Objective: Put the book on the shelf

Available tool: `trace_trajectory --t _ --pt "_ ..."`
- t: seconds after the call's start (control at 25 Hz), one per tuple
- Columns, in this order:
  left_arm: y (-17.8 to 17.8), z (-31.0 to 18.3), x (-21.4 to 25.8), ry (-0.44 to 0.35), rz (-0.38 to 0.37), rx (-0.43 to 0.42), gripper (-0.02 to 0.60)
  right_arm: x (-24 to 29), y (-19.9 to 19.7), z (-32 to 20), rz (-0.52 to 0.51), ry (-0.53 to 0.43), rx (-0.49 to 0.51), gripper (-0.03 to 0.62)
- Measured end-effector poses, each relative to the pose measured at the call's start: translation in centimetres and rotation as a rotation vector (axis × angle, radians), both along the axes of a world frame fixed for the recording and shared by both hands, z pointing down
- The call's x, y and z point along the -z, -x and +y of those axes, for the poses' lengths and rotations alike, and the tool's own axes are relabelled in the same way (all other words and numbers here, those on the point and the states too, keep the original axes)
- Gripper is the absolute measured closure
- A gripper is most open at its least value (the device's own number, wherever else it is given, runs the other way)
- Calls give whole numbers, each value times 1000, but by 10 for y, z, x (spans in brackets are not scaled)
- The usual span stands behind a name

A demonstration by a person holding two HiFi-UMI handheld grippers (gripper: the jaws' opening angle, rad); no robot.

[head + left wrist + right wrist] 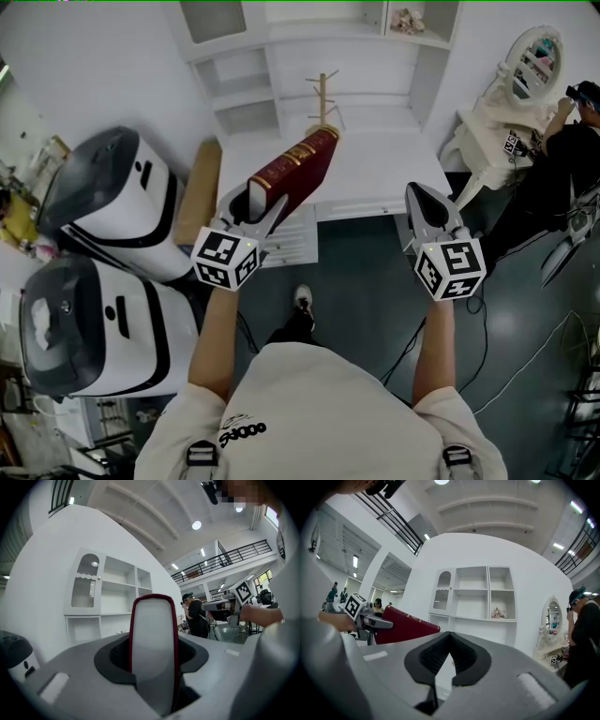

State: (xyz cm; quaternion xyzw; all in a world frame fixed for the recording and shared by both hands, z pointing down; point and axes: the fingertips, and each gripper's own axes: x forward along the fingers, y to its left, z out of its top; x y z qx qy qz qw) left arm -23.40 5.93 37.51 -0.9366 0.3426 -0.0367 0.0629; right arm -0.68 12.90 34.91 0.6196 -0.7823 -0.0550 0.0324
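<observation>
A dark red book [298, 173] with gilt edges is clamped at its lower end by my left gripper [255, 204], slanting up and forward over the white desk [375, 164]. Along the left gripper's jaws the book's [154, 634] page edge stands upright, framed by its red cover. The white shelf unit [281, 56] rises behind the desk, with open compartments [117, 597]. My right gripper [427, 204] hovers to the right, shut with nothing in it [449, 637]. Its view shows the book [405, 625] at the left and the shelf unit [480, 592] straight ahead.
A small wooden rack [324, 94] stands on the desk. Two white-and-black machines [117, 202] sit at the left, beside a cardboard piece [200, 192]. A white vanity with mirror [534, 61] and a person [567, 150] are at the right. Cables [525, 366] cross the floor.
</observation>
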Motion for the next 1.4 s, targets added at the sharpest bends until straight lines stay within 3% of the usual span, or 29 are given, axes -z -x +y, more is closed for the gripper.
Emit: trace_trajectory --t 0.32,0.92,1.4 --pt "-28 -59 0 1 20 -20 354 -6 -24 -53 -9 18 -1 592" --pt "-56 -232 11 17 44 -70 354 3 -42 -220 -57 62 -2 592" --pt "-74 -322 23 1 50 -118 354 12 -59 -324 -22 89 -40 592"
